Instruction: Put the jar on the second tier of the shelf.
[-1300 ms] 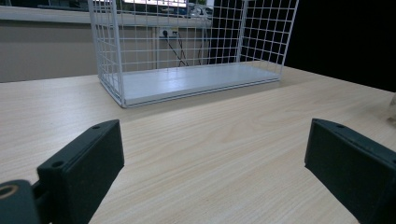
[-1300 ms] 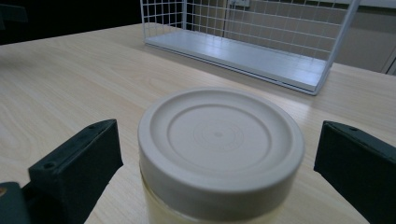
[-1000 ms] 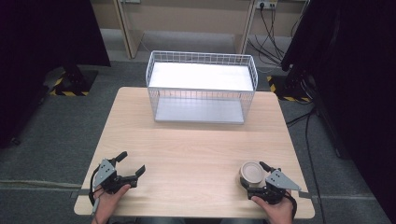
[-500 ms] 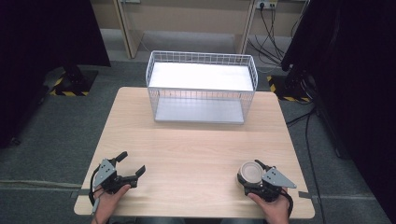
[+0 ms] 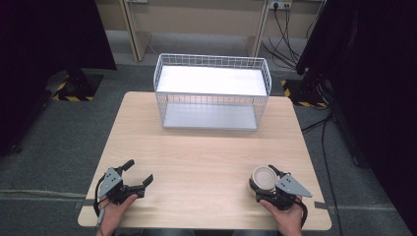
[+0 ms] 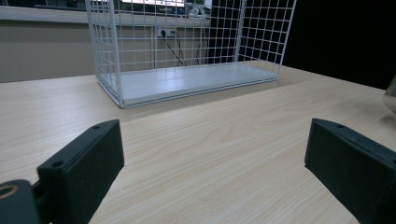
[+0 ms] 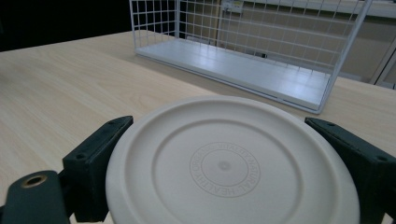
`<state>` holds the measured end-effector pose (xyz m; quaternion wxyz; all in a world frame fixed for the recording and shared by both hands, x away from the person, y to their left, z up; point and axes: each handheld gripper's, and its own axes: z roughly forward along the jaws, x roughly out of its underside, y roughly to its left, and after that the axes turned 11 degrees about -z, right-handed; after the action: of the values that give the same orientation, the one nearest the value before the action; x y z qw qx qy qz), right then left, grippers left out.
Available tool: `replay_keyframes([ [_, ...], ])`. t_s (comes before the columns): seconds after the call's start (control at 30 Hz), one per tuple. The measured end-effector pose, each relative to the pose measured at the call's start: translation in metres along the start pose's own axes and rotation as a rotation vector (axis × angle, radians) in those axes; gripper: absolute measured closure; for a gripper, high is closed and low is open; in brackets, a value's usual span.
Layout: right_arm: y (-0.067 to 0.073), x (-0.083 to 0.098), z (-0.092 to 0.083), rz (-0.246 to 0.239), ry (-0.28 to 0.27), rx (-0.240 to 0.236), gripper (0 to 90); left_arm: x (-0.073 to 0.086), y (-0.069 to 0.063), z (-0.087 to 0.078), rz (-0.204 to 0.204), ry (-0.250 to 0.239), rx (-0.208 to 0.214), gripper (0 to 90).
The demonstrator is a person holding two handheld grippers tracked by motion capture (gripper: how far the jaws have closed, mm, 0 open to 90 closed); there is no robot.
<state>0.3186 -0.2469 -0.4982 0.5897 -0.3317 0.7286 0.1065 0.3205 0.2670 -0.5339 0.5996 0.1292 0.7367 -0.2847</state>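
Right gripper (image 5: 263, 183) shifted left — jaws around the lid (image 7: 231, 163)

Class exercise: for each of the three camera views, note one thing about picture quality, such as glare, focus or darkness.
High view: the wire basket has a floor that glares near-white, while both side edges sink into black. Left gripper view: the left gripper has soft, blurred jaws up close, and the basket behind is sharper. Right gripper view: the cream lid between the right gripper jaws shows readable embossed lettering; its near edge blurs.
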Motion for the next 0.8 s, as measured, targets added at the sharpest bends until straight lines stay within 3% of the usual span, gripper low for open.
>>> replay_keyframes([
  [0.8,-0.016,-0.056,0.015,-0.036,-0.086,0.035,12.0,0.000,0.001,0.000,-0.005,-0.002,0.002,4.1],
])
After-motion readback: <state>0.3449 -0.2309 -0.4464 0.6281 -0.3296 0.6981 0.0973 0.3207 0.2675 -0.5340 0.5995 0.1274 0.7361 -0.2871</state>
